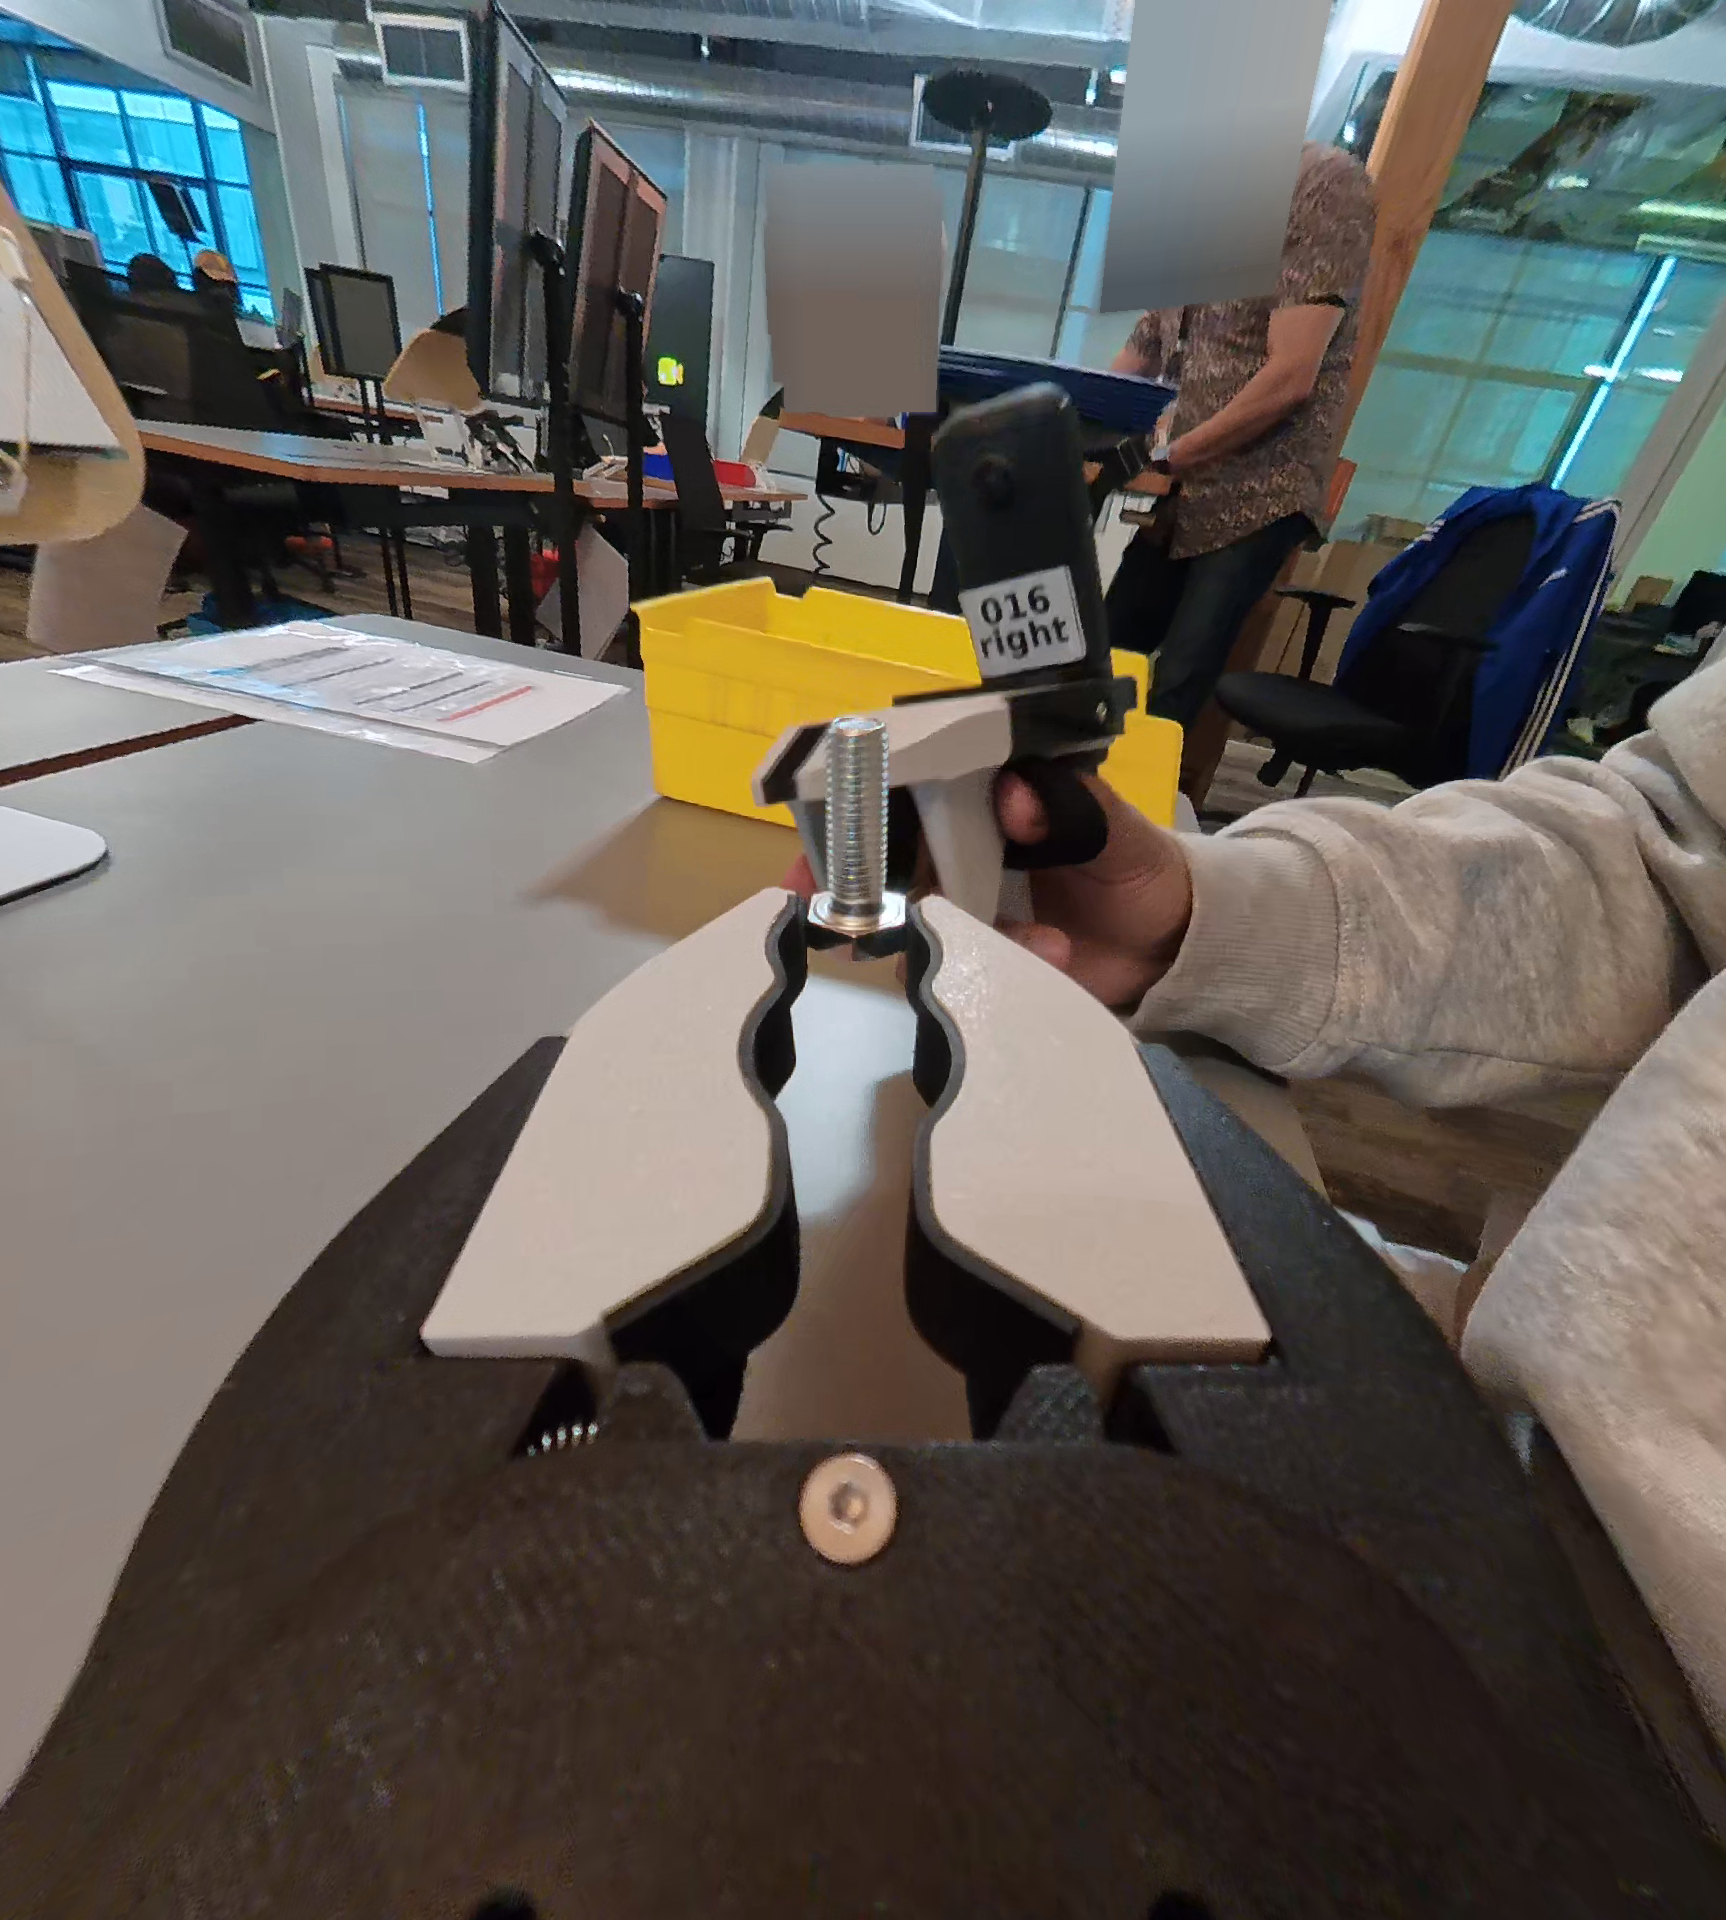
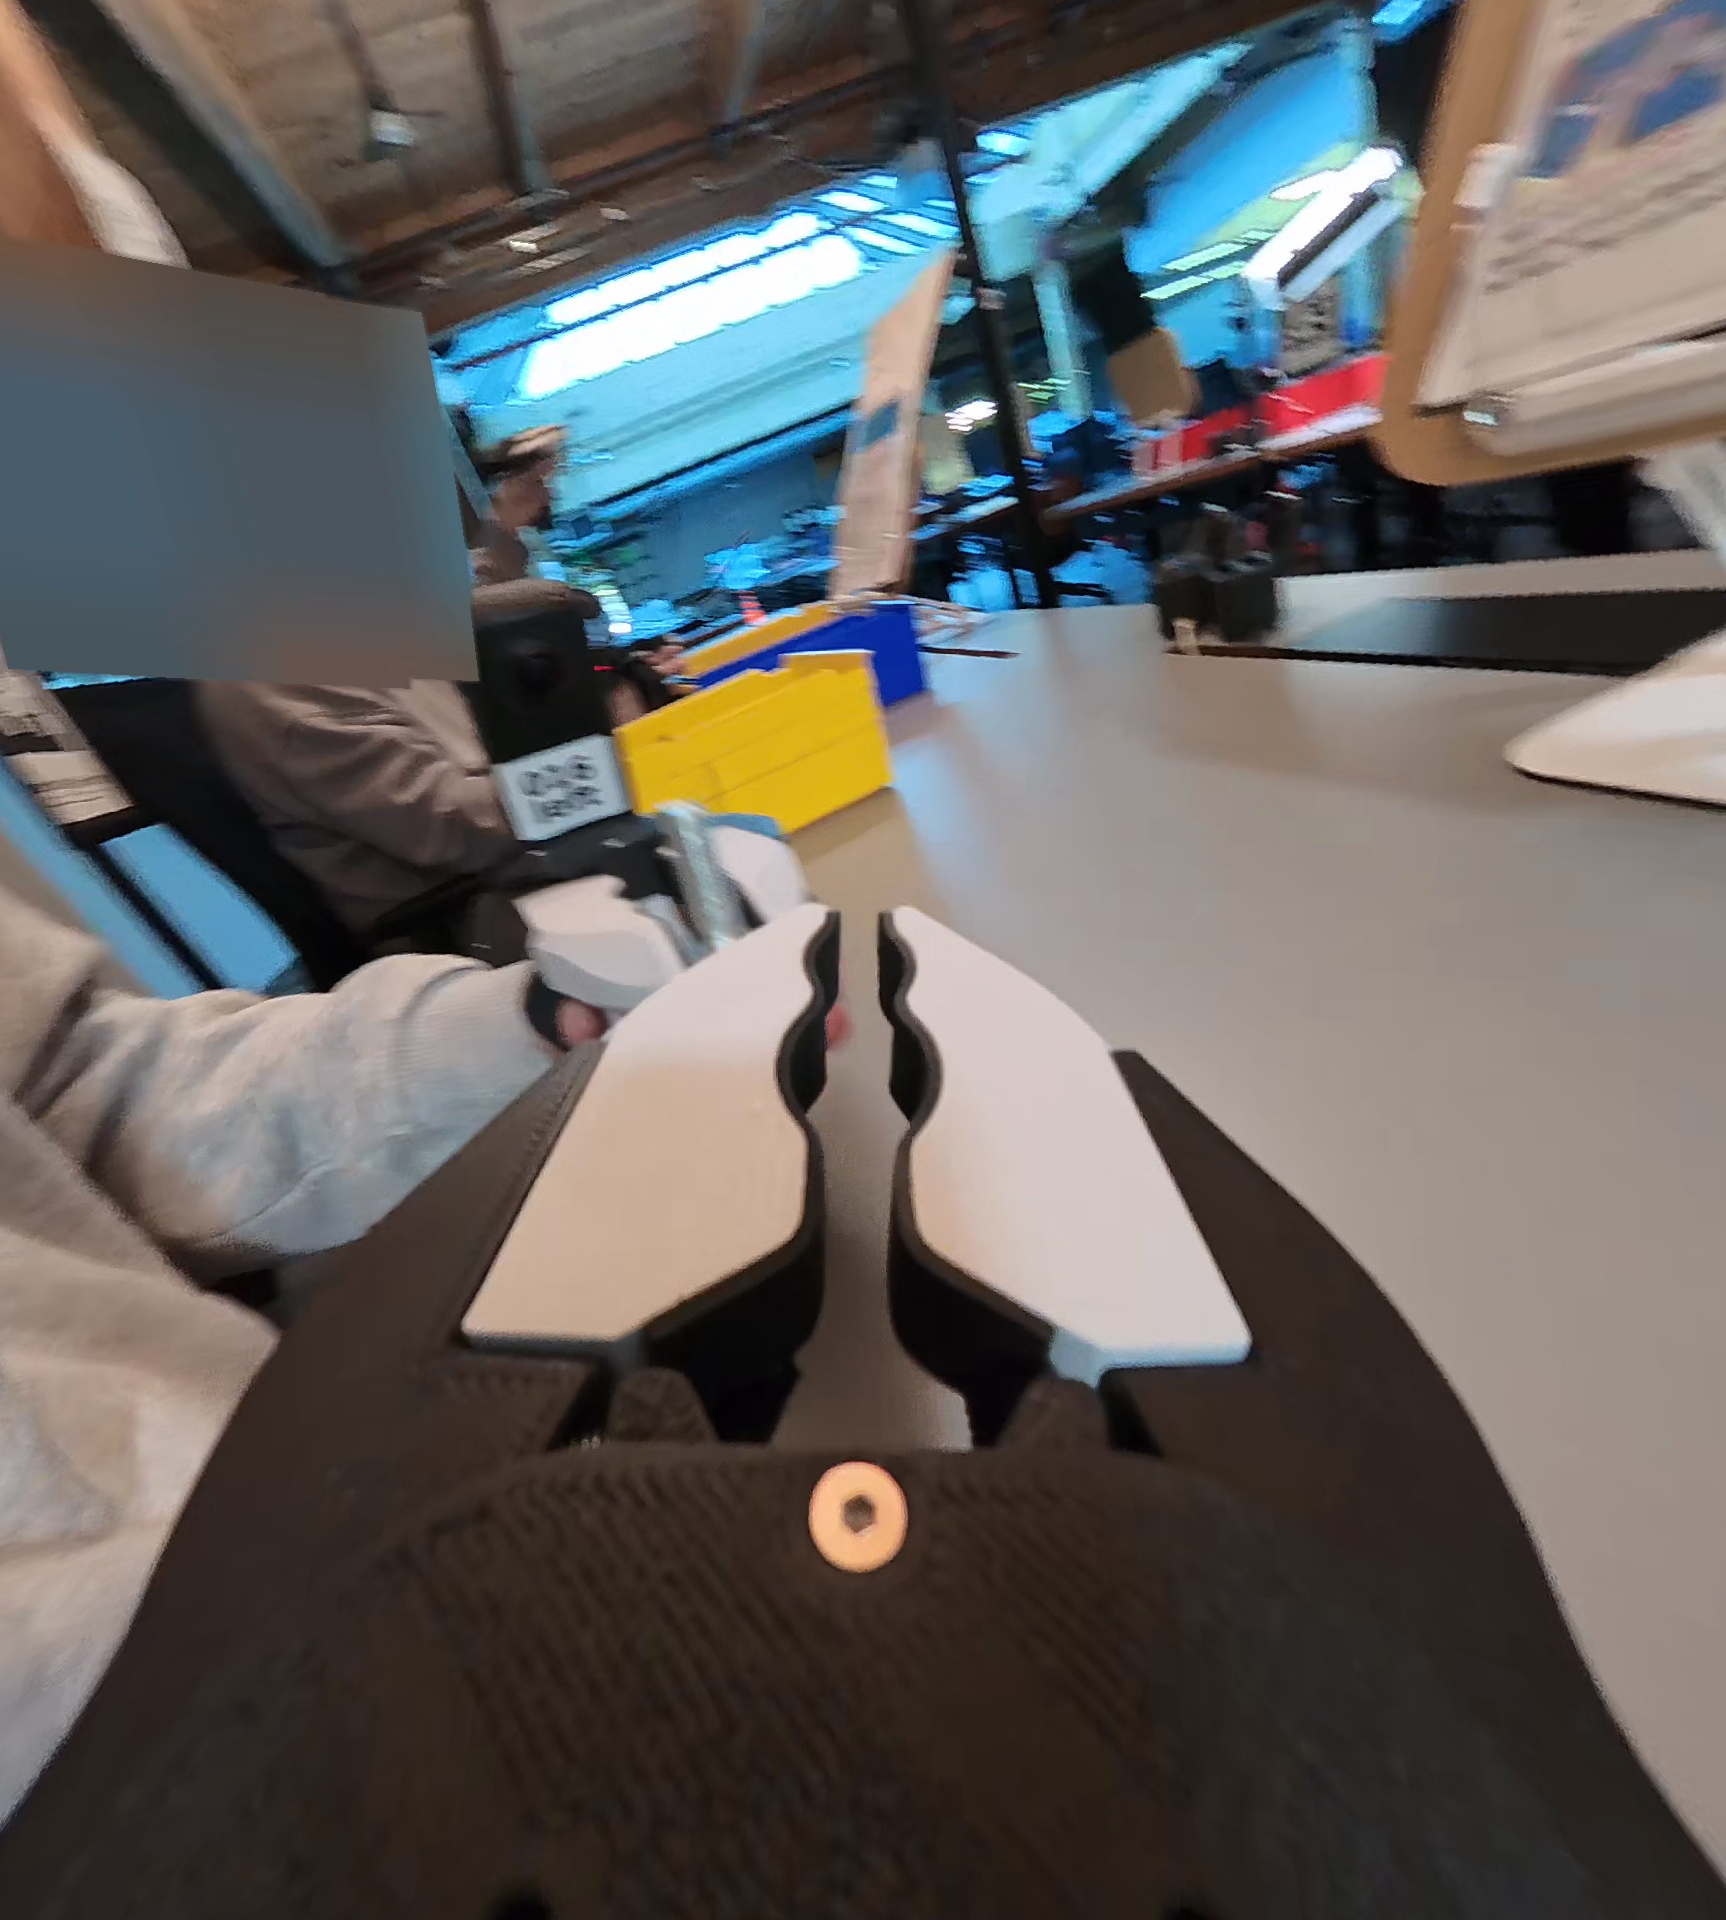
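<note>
My left gripper (image 1: 854, 925) is shut on the head of a silver bolt (image 1: 857, 810), which stands upright with its threaded shaft pointing up, above the grey table (image 1: 267, 935). My right gripper (image 1: 786, 774), held in a hand, sits just behind the top of the bolt, its fingertips beside the threads. In the right wrist view, the right gripper (image 2: 859, 925) is nearly closed with a thin gap and nothing visible between the jaws. The left gripper (image 2: 693, 935) and the bolt (image 2: 698, 873) are blurred just to its left.
A yellow bin (image 1: 734, 675) stands on the table behind the grippers, with a blue bin (image 2: 880, 649) beyond it. A white monitor base (image 2: 1690, 727) is at the far side and a sleeved paper sheet (image 1: 319, 675) lies on the table. A person (image 1: 1254, 416) stands behind. Both grippers' tips are close together, under 4 cm apart.
</note>
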Available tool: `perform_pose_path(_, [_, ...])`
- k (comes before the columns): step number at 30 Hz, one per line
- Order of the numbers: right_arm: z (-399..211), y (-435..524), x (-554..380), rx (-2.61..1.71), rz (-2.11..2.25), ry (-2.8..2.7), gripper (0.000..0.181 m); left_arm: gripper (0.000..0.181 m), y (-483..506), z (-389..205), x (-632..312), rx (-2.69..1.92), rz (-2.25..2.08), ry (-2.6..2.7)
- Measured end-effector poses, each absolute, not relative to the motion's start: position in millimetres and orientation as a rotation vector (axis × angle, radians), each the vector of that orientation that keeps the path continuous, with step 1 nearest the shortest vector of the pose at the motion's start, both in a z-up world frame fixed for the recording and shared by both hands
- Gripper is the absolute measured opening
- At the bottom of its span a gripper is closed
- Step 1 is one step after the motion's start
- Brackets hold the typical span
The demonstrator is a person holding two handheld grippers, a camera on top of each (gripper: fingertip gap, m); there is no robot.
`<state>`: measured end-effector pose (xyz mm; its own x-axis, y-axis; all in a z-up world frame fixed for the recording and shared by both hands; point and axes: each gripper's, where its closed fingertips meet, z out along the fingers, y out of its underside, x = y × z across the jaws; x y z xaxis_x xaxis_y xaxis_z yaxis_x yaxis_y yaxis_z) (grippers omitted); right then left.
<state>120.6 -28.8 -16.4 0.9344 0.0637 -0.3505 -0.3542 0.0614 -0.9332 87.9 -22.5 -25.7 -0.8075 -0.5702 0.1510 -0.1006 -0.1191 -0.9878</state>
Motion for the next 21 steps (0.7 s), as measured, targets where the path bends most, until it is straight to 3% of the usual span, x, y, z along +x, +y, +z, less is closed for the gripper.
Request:
perform_pose_path(10, [-36.3, -10.6, 113.6, -1.572, 0.317, 0.254, 0.004, 0.018, -1.2, -17.9, 87.6, -0.787, -2.004, 1.753])
perform_pose_path(21, [-14.1, 4.9, 124.8, -1.516, 0.291, 0.245, 0.003, 0.018, 22.6, -16.0, 66.2, -0.841, -1.943, 1.683])
